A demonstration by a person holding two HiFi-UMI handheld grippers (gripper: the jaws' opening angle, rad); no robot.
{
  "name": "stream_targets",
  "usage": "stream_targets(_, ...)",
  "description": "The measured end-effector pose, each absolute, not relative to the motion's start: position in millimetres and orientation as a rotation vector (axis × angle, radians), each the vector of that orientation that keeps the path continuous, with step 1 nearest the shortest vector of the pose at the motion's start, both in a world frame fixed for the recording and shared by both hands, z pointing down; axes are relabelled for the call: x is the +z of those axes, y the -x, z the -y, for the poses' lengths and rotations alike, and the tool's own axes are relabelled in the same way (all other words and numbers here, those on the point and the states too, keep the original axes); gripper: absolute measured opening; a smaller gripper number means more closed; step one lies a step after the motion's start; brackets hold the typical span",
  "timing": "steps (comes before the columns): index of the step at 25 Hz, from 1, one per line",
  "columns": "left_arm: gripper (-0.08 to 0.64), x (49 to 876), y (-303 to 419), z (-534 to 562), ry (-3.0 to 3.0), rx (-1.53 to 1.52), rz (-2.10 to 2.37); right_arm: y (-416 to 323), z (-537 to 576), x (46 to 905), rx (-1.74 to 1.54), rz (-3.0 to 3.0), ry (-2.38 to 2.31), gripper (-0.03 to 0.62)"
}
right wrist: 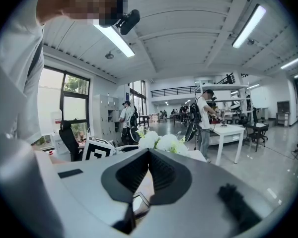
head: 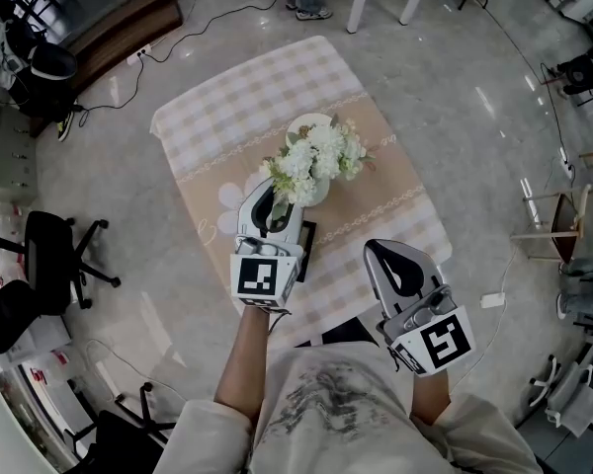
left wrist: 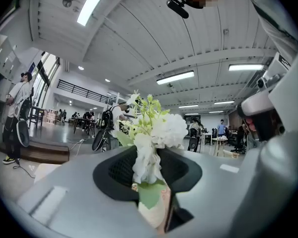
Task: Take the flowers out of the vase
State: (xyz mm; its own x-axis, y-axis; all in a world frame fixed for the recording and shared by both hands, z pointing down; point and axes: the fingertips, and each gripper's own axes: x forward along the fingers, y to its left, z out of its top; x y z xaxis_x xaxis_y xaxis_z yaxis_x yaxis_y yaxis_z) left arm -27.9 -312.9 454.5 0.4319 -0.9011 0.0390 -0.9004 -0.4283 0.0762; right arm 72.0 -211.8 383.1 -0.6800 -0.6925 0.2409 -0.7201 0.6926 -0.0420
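A bunch of white flowers [head: 316,156] with green leaves stands in a pale vase [head: 308,194] in the middle of a table [head: 227,97] under a beige checked cloth. My left gripper [head: 277,205] reaches level to the near side of the bunch. In the left gripper view the jaws are closed on the lower part of the flowers [left wrist: 156,130], just above the vase [left wrist: 154,207]. My right gripper [head: 389,248] hangs over the table's near right corner, shut and holding nothing. The right gripper view shows the flowers [right wrist: 164,142] beyond its tips [right wrist: 149,152].
A flat black item [head: 306,241] lies on the cloth beside my left gripper. A black office chair [head: 49,255] stands on the floor to the left, with cables [head: 198,28] behind the table. People and a white table [right wrist: 231,130] are farther off.
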Motion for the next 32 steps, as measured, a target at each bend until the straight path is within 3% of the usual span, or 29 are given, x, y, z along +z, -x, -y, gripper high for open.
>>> stream_targets(10,0.080,441.3,28.7,310.7,-2.580,-0.080,1.613,-66.7,210.6,380.2,0.185,2.718,-1.132,0.017)
stream_targets(32,0.057,397.5,28.3,302.8,-2.574,-0.261,1.544,-61.8,205.1,369.5,0.157,2.746,-1.129,0.017)
